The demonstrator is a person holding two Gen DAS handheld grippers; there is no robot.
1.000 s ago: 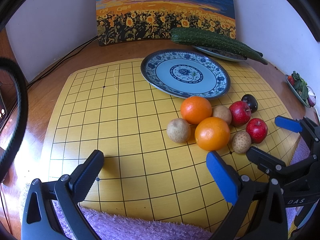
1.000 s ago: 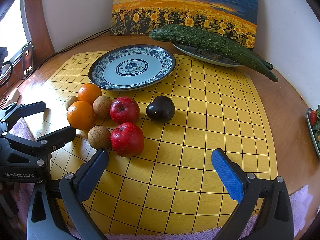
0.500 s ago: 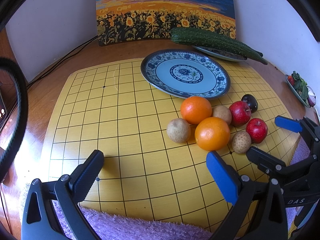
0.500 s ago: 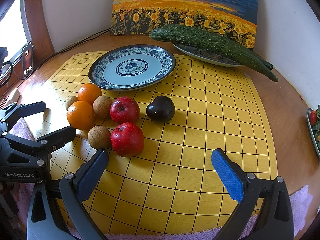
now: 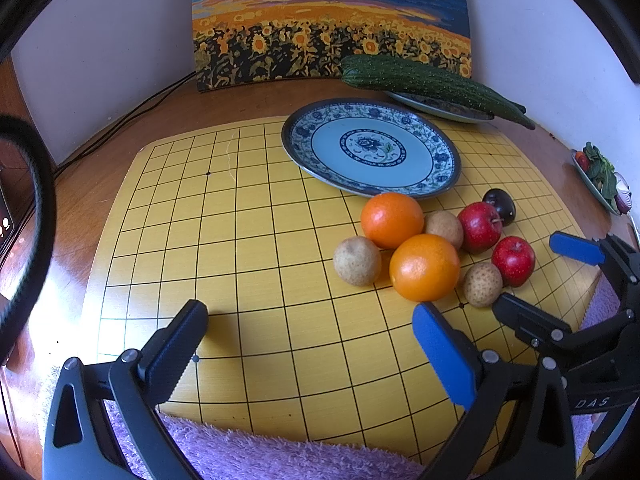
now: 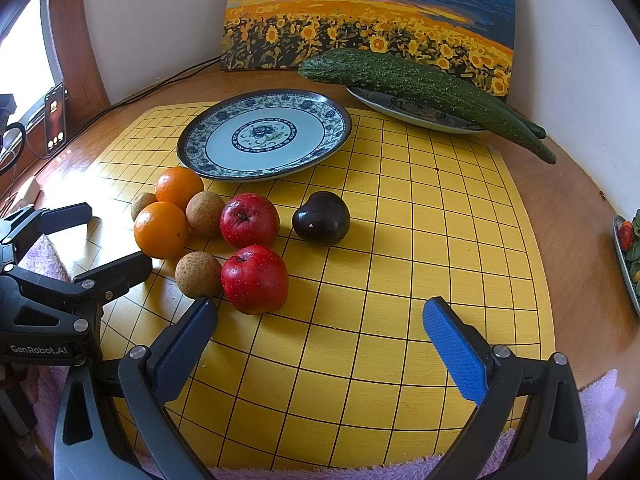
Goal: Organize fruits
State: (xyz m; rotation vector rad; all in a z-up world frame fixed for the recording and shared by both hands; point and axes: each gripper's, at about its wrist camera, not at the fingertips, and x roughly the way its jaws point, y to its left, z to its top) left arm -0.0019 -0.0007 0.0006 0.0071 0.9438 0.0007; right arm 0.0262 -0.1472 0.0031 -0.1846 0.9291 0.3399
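A cluster of fruit lies on the yellow grid board (image 5: 240, 240): two oranges (image 5: 425, 267) (image 5: 392, 220), two red apples (image 6: 254, 279) (image 6: 250, 221), a dark plum (image 6: 321, 218) and three small brown pears (image 6: 199, 274). Behind them stands an empty blue-patterned plate (image 5: 370, 146) (image 6: 264, 134). My left gripper (image 5: 310, 344) hovers open near the board's front edge, left of the fruit. My right gripper (image 6: 320, 340) is open too, in front of the nearer apple, with nothing between its fingers. Each gripper shows at the side of the other's view.
A long green cucumber (image 6: 424, 88) rests on a second plate (image 6: 416, 114) at the back right, before a sunflower painting (image 6: 368, 16). A dish of vegetables (image 5: 604, 178) sits at the far right edge. Purple towel (image 5: 260, 454) lies under both grippers. A phone (image 6: 56, 120) stands far left.
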